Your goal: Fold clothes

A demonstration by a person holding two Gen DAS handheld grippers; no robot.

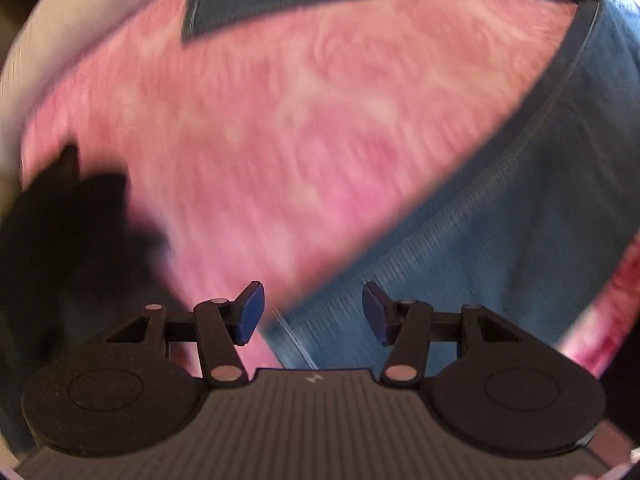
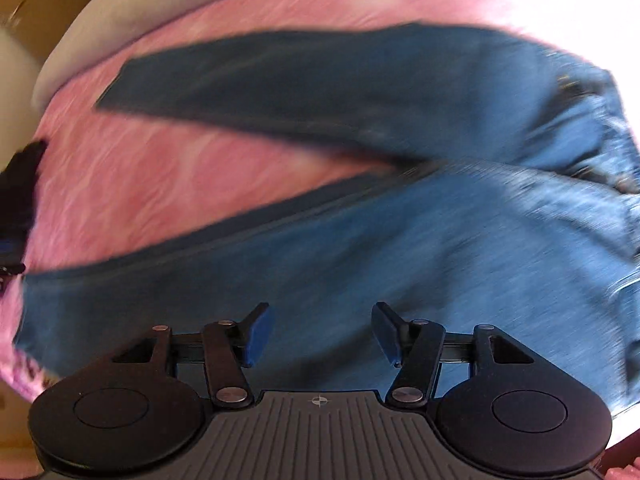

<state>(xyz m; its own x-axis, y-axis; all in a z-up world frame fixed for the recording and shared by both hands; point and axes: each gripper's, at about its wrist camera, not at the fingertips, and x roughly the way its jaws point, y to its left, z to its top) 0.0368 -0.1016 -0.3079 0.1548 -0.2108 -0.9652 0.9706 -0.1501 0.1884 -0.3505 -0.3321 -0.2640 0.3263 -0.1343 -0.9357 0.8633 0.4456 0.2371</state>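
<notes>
A pair of blue jeans [image 2: 400,216] lies spread on a pink patterned bedspread [image 2: 152,176], its two legs splayed in a V toward the left and the waist at the right. The right gripper [image 2: 322,334] hovers over the nearer leg, jaws apart, nothing between its blue pads [image 2: 258,336]. In the left wrist view the jeans [image 1: 500,240] run from the lower middle up to the right, with the far leg's hem [image 1: 240,8] at the top. The left gripper [image 1: 314,312] hangs above the near leg's edge, open and empty. Both views are motion-blurred.
The pink bedspread [image 1: 280,128] covers most of the surface. A black object [image 1: 80,220] lies at the left in the left wrist view, and a black shape [image 2: 20,184] shows at the left edge of the right wrist view. A pale border [image 2: 100,40] runs along the far side.
</notes>
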